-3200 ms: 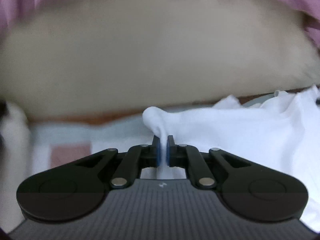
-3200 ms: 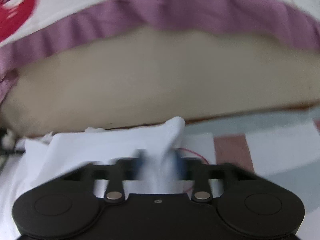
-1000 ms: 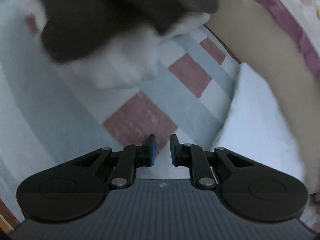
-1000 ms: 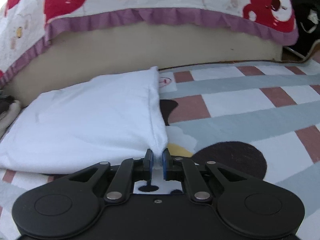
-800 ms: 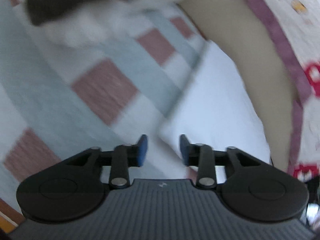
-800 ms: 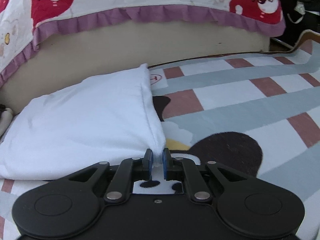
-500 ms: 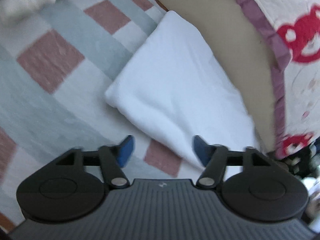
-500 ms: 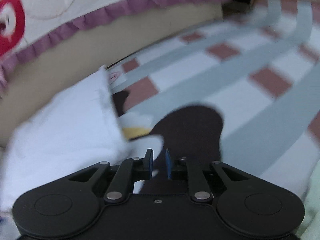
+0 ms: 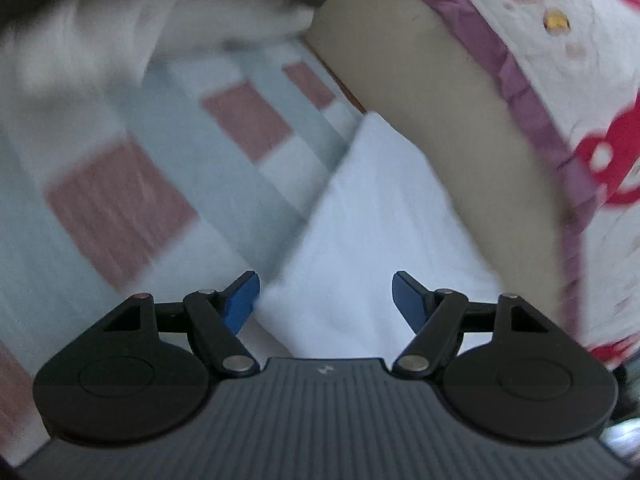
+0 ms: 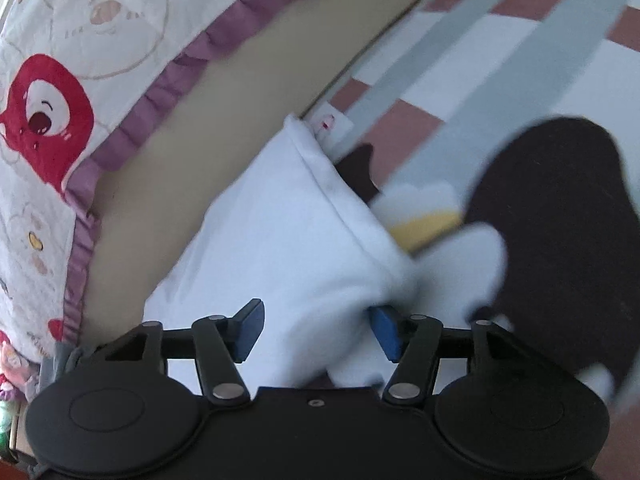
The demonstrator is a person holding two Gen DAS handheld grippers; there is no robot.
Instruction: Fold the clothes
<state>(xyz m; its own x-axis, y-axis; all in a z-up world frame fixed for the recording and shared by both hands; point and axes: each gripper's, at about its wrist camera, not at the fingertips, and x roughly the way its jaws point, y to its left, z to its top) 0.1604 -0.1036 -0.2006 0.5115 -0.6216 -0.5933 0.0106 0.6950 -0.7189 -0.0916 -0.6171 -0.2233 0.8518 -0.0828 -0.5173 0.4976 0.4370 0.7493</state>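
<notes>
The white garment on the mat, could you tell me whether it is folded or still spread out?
Folded. The white garment lies as a compact, thick rectangle with a doubled hem edge, beside the beige bed base.

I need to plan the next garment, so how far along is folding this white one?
Done: the white garment lies folded on the checked mat beside the bed. In hand: nothing; the left gripper and right gripper have just opened. Left: the blurred pile of clothes looks unfolded.
</notes>
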